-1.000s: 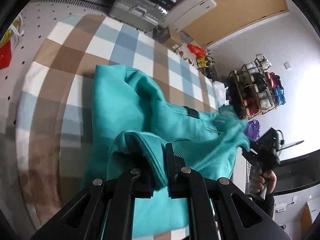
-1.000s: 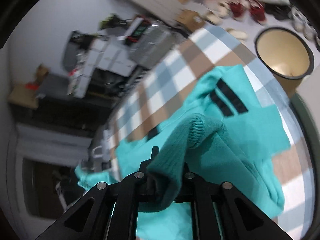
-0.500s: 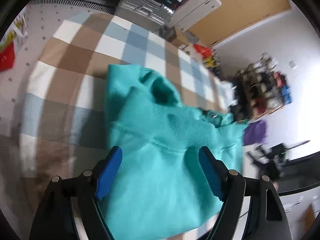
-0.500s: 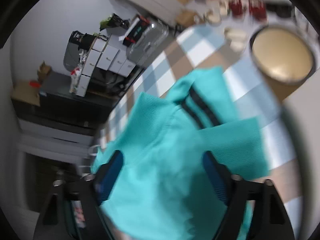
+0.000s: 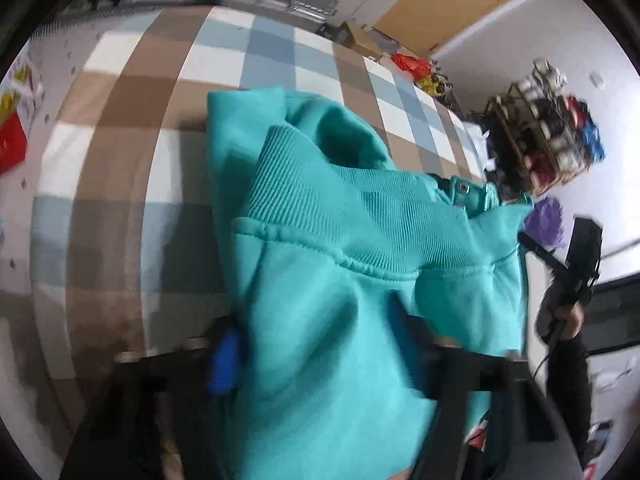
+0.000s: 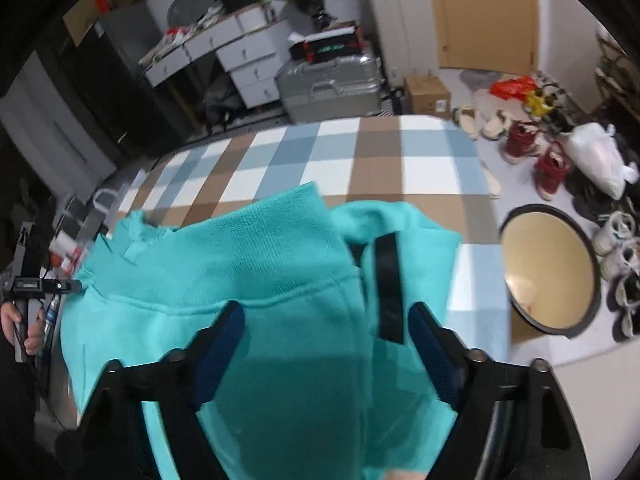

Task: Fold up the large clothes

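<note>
A teal sweatshirt [image 5: 340, 220] lies folded on the checked tablecloth [image 5: 132, 120], its ribbed hem turned over on top. My left gripper [image 5: 314, 350] hovers over the near fold. Its blurred jaws are apart and closing, with teal cloth between them and no pad visibly pressing. In the right wrist view the same sweatshirt [image 6: 240, 256] shows a black stripe [image 6: 388, 280]. My right gripper [image 6: 324, 340] stands over it, jaws apart and closing, fabric lying between the blue pads. Each view shows the other gripper, held in a hand, at its edge.
The checked table [image 6: 340, 160] reaches well beyond the garment. Behind it stand a silver suitcase [image 6: 332, 84] and white drawers [image 6: 240, 52]. A round tan basin [image 6: 548, 268] and shoes [image 6: 536, 152] sit on the floor to the right. A shoe rack [image 5: 556, 136] lines the wall.
Both grippers were shut on the ribbed hem, then let it go and opened wide. The hem now rests on the folded sweatshirt, and both pairs of jaws stand narrower than half a second ago.
</note>
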`<action>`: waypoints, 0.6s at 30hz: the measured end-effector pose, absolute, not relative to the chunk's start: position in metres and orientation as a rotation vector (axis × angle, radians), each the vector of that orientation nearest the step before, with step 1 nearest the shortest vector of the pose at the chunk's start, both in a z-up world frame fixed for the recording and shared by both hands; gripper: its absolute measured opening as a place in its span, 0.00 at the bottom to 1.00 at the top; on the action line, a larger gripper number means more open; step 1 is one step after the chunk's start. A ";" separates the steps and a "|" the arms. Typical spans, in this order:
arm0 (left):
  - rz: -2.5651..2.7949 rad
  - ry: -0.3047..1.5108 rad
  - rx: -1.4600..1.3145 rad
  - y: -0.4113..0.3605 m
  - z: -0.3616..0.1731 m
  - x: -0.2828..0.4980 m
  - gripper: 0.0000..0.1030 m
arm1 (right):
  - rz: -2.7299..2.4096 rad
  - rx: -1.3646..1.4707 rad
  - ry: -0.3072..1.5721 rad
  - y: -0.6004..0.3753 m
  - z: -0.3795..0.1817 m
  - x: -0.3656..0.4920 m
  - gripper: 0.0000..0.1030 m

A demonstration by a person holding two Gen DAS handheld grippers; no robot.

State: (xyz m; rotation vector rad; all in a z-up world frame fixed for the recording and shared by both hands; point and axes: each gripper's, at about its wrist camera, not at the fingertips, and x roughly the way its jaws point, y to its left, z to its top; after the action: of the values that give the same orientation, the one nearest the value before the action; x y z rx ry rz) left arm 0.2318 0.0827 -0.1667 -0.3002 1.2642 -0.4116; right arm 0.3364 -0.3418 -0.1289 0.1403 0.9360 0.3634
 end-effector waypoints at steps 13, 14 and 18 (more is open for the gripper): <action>-0.412 1.033 -0.119 0.072 -0.097 0.208 0.11 | 0.308 0.131 0.676 -0.352 -0.079 0.275 0.08; -0.397 1.022 -0.120 0.070 -0.091 0.216 0.11 | 0.291 0.131 0.653 -0.353 -0.073 0.274 0.08; -0.333 1.077 -0.206 0.075 -0.104 0.252 0.11 | 0.205 0.185 0.654 -0.361 -0.062 0.294 0.08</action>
State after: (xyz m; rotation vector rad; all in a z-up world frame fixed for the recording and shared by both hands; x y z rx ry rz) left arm 0.2519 0.0755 -0.1040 -0.2059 1.0767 -0.3334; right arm 0.2945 -0.3608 -0.0620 0.1849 0.6538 0.2046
